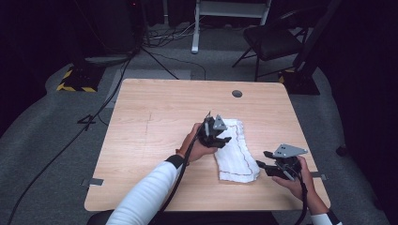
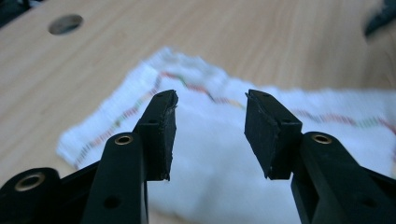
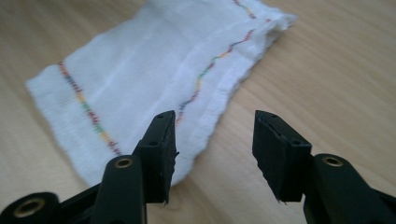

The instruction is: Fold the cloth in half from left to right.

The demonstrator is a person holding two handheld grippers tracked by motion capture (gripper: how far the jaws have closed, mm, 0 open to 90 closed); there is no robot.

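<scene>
Where the grey carpeted floor [image 1: 56, 140] surrounds it, a square table [image 1: 155, 122] of pale wood-grain laminate stands with rounded corners and a thin dark edge band. A round grommet hole [image 1: 237, 93] sits near its far edge, right of centre. Left half of the tabletop bare; wide open run there and along the far edge. Dark folding chair [image 1: 272, 40] and a white frame leg [image 1: 195, 28] stand beyond the table, well apart from it, with cables strewn on the floor.

A folded white cloth [image 1: 236, 152] lies on the right half of the table, long axis running from mid-table toward the near edge. Woven, slightly ribbed texture, soft frayed hems, a multicoloured stitched line running just inside the border. Layers stacked at the long edge in the right gripper view [image 3: 154, 70]. Near end stops short of the table's front edge; a strip of bare wood remains between cloth and the right edge.

Left gripper [image 1: 224, 139], black hard plastic with a grey three-cornered plate, held over the cloth's left side near its far end. In its own view the jaws stand spread, flat rubbery pads [image 2: 163, 135] chipped at the tips, white cloth [image 2: 210, 158] below and between them; contact with the cloth cannot be told.

Right gripper [image 1: 261, 159] sits just beside the cloth's near right corner, above bare wood. Jaws spread apart, holding nothing; left pad [image 3: 161, 154] overlaps the hem in view, the other is over the tabletop.
</scene>
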